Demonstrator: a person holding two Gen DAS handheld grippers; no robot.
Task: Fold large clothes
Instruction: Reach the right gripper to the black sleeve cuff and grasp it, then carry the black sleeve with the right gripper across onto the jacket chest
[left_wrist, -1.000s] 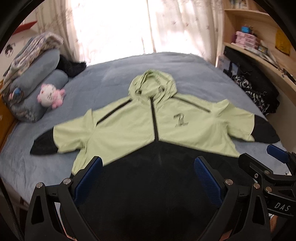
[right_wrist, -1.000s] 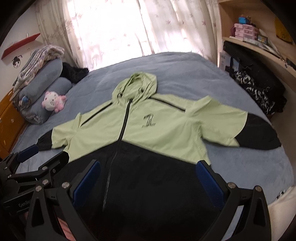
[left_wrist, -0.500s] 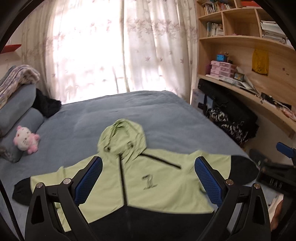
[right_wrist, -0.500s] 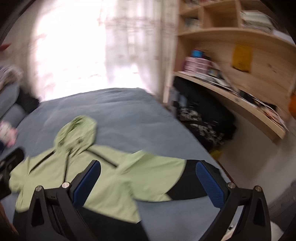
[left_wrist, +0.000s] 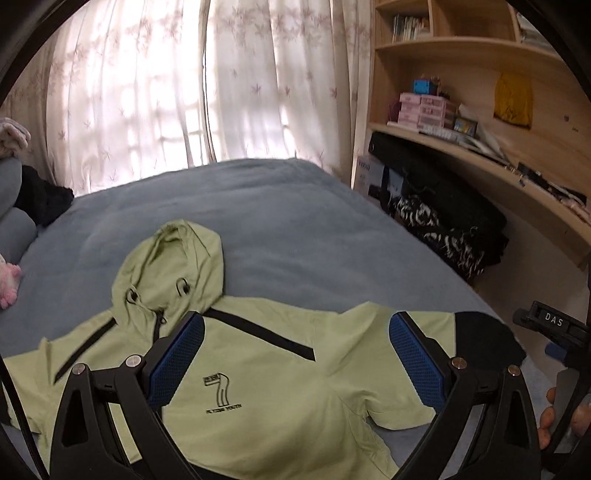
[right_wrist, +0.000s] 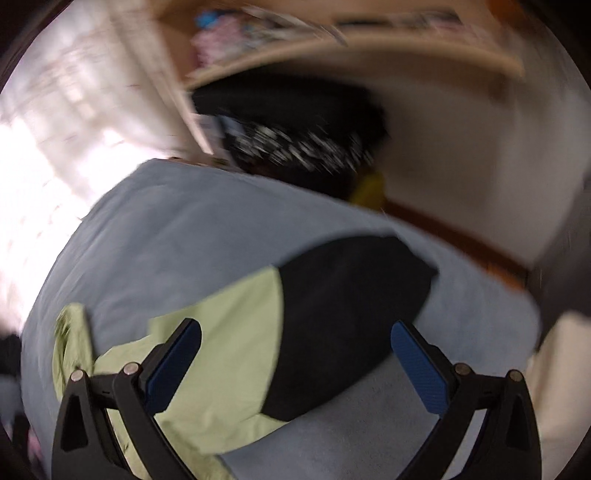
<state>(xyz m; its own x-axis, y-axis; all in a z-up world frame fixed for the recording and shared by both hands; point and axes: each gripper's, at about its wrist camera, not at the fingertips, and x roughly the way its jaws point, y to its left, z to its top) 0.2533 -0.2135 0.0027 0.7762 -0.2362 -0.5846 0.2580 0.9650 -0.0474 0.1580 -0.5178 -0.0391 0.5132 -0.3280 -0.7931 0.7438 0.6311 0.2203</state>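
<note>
Our left tongs (left_wrist: 295, 360) sat wide and empty over the chest of the hoodie (left_wrist: 258, 398), and the right tongs (right_wrist: 295, 363) gaped just as wide above the right sleeve's black cuff (right_wrist: 347, 317), gripping nothing. The jacket lay face up, spread flat on the bed (left_wrist: 295, 221), nothing folded yet, so we figured this was the reach for the first sleeve fold. Next move probably needed the right tongs to drop onto that cuff, pinch it and carry it across the chest. The fabric looked thin, smooth and slippery, pale green with black panels and a limp hood (left_wrist: 173, 266). Bed cover looked soft blue fleece. The right view was blurry.
</note>
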